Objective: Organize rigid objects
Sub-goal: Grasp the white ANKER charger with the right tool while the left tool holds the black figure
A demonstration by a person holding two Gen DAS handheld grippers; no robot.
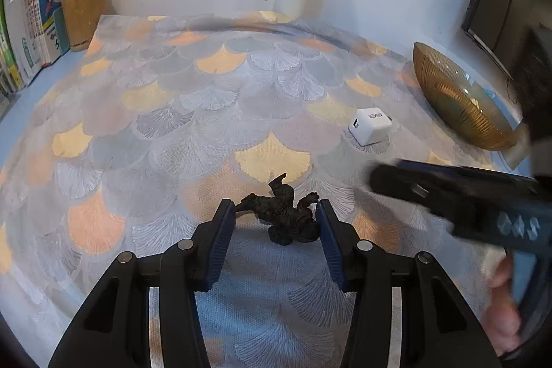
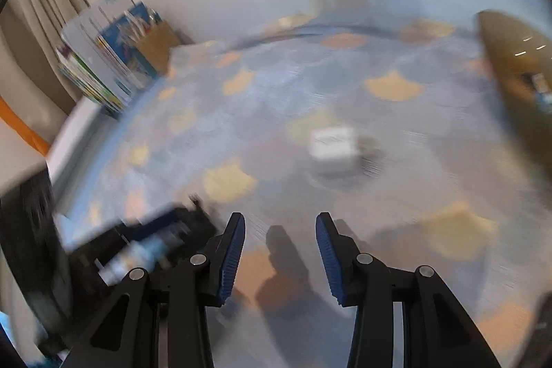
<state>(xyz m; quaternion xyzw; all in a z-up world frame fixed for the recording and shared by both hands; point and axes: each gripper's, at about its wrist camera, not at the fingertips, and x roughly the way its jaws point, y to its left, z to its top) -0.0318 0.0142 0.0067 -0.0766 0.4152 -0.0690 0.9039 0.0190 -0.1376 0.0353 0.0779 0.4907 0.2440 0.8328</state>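
The figurine [image 1: 283, 216], a small dark, knobbly toy creature, lies on its side on the patterned mat [image 1: 193, 112] of the worktop, between the fingers of the left gripper [image 1: 276, 212]. Those fingers stand partly open; the left pad appears to touch a thin limb, the right pad sits just beside another, and no firm grip is evident. The piece looks rigid, light and irregular, with slender protruding limbs and a tail that could snap or twist out under pressure. The judgement is that the hold belongs across the thick torso, not the limbs.

The charger [image 1: 371, 126], a white cube, rests on the mat well apart from the figurine, near the amber bowl [image 1: 459, 102]. It looks hard, smooth and slippery; opposite flat faces offer the best purchase.

The right gripper [image 2: 280, 244] is partly open and empty, over bare mat.
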